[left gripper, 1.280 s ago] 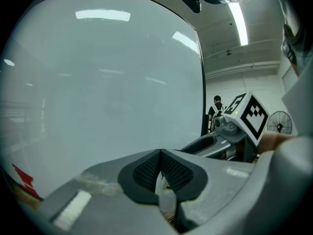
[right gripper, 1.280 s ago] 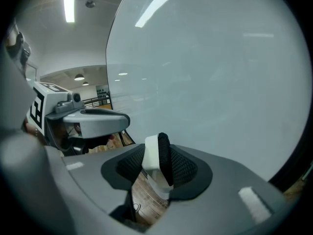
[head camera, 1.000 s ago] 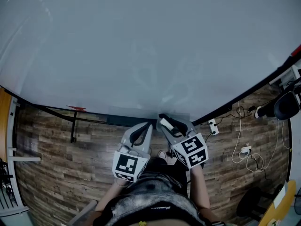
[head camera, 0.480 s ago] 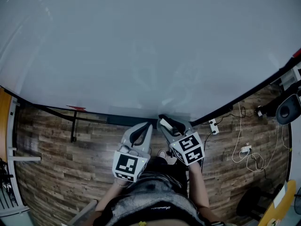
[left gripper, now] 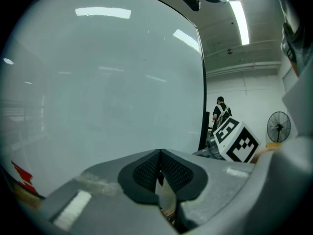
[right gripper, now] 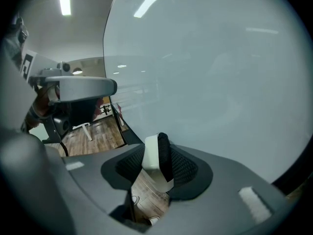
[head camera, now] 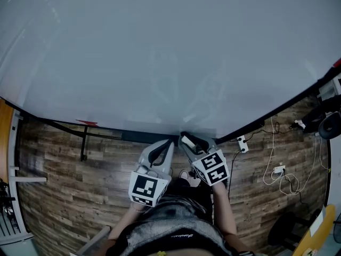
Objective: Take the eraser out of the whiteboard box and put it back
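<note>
Right hand-held gripper [right gripper: 157, 166]: jaws partway apart, pads clamped from both sides on the eraser [right gripper: 153, 151]. Eraser upright in the grip, white body on one side, black felt on the other, top poking above the fingertips. Left hand-held gripper [left gripper: 159, 166] just beside it, pads pressed together at the tips. Both pointed at the lower edge of the whiteboard [head camera: 160, 52], with the eraser held close to the right end of the dark whiteboard box [head camera: 143, 136] that runs along that edge; touching or apart, impossible to tell. Small red mark [head camera: 87, 123] further left on the same edge. Below the board, wood-plank floor [head camera: 64, 169]. To the right on the floor, a white power strip [head camera: 241, 143] and loose cables [head camera: 277, 172]. Seen from the left gripper view, past the board's right edge, a person [left gripper: 220, 112] standing well back and a fan [left gripper: 279, 127] by the wall
</note>
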A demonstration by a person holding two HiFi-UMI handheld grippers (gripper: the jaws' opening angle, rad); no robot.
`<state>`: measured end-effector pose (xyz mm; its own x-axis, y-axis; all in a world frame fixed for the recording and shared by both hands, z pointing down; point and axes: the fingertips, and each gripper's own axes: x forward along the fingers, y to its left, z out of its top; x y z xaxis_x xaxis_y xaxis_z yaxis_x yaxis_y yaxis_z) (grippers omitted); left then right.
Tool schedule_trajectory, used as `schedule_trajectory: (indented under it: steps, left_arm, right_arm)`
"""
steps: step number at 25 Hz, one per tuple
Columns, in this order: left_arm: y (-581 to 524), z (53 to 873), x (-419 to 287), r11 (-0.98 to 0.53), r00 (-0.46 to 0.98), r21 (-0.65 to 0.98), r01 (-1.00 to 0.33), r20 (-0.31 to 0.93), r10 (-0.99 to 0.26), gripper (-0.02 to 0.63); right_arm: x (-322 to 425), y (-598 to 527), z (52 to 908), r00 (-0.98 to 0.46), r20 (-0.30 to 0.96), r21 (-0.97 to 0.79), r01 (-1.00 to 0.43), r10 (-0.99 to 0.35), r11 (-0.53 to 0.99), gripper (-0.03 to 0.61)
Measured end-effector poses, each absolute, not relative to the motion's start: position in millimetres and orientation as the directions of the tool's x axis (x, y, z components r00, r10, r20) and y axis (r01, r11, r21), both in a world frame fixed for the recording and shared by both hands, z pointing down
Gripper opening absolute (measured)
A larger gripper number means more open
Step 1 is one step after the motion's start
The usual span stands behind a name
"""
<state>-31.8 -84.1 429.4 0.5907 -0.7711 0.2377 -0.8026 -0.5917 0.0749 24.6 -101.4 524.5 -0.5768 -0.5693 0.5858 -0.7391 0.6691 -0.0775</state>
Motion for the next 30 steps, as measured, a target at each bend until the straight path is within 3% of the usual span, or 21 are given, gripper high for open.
schedule_trajectory:
  steps: [30]
  left_arm:
    - [-88.3, 436.7, -24.4, -0.613, 0.607, 0.067, -0.788, 0.259, -0.752, 0.0]
  right_arm:
    - [24.4, -106.4, 541.0, -0.579, 0.59, -0.098, -0.743, -0.562, 0.662, 0.163]
